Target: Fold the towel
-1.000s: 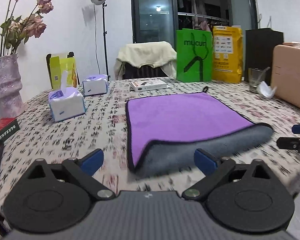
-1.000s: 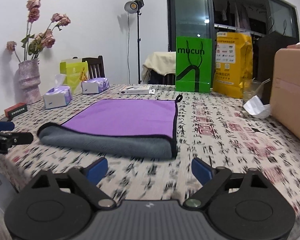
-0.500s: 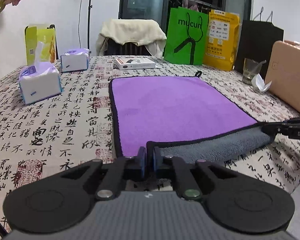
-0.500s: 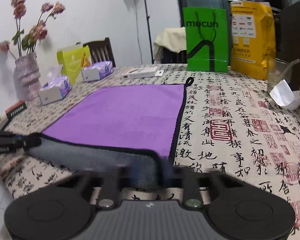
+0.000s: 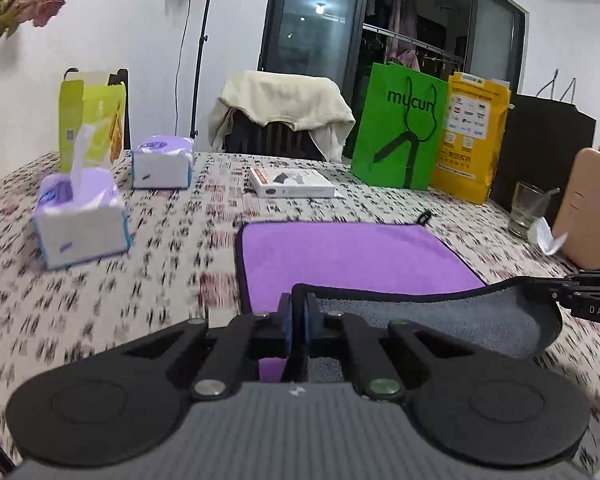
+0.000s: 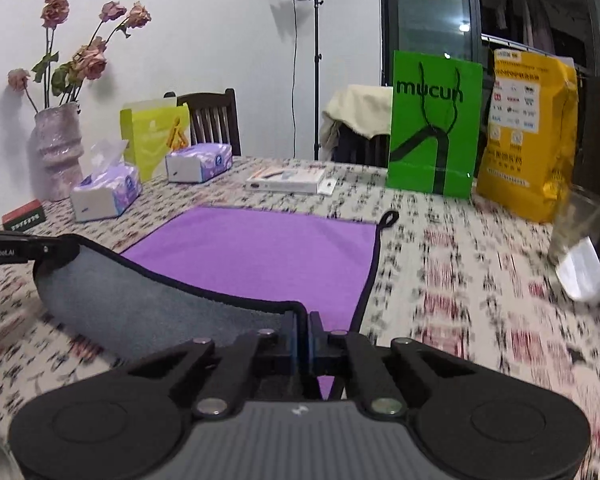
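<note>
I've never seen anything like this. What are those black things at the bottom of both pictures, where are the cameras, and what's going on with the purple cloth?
No robot here: a person holds a hand tool with two fingers in each hand, and each tool carries a wide-angle camera looking forward along its fingers. One picture comes from the left gripper, the other from the right gripper; the black shapes are the tools' own bodies. Each view also shows the other tool at its edge. On the patterned table lies a towel, purple on one side, grey on the other. Both tools are shut on its near edge, one at each corner, lifting it to fold it. Behind stand tissue packs, a green bag and a vase.
</note>
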Motion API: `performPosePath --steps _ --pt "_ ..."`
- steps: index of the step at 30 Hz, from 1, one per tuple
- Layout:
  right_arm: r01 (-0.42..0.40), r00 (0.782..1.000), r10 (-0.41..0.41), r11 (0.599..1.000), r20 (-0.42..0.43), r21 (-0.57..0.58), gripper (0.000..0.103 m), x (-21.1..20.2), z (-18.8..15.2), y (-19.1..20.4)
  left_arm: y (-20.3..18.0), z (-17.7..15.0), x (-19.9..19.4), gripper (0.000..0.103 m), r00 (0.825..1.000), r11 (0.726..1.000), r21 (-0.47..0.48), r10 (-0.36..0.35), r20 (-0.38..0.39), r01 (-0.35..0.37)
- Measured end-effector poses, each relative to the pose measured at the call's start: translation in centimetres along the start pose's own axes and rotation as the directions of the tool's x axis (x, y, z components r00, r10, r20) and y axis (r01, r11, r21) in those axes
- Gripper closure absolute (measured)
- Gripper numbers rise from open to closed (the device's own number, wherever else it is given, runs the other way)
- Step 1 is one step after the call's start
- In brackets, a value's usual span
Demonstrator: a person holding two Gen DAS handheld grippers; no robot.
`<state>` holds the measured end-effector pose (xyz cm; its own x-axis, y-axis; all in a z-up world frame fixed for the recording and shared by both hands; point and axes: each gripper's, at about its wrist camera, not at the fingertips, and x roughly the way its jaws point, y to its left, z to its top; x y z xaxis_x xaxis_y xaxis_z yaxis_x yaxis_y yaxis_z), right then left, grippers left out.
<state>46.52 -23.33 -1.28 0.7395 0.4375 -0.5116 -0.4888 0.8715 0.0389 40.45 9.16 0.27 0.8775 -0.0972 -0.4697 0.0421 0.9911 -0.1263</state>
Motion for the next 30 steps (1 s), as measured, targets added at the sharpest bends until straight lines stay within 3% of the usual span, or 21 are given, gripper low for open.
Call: performPosePath --steps 11,20,25,27,30 --pt "-0.022 0.999 0.024 0.999 -0.036 0.046 0.098 8.8 6.1 -3.7 3.2 6.5 9.4 0.097 0.995 0.999 -0.031 -0.021 -0.096 0.018" --pt "0.016 0.994 -0.006 0.996 -0.106 0.087 0.099 16.5 9.3 -6.7 4.9 9.1 17.3 0.097 0.988 0.997 -0.073 0.001 -0.153 -0.012" --pt "0.033 0.99 -0.019 0.995 -0.14 0.096 0.098 19.6 9.6 -7.4 5.3 9.3 19.3 0.096 0.985 0.995 -0.101 0.001 -0.17 -0.019" --pt "0.04 0.988 -0.023 0.994 -0.156 0.106 0.093 20.2 9.5 -7.5 5.5 9.3 19.7 0.094 0.984 0.992 -0.112 0.039 -0.176 -0.059" --pt "0.061 0.988 -0.045 0.993 -0.149 0.104 0.09 20.1 9.2 -7.5 6.0 9.1 19.1 0.086 0.985 0.989 -0.124 0.061 -0.163 -0.082"
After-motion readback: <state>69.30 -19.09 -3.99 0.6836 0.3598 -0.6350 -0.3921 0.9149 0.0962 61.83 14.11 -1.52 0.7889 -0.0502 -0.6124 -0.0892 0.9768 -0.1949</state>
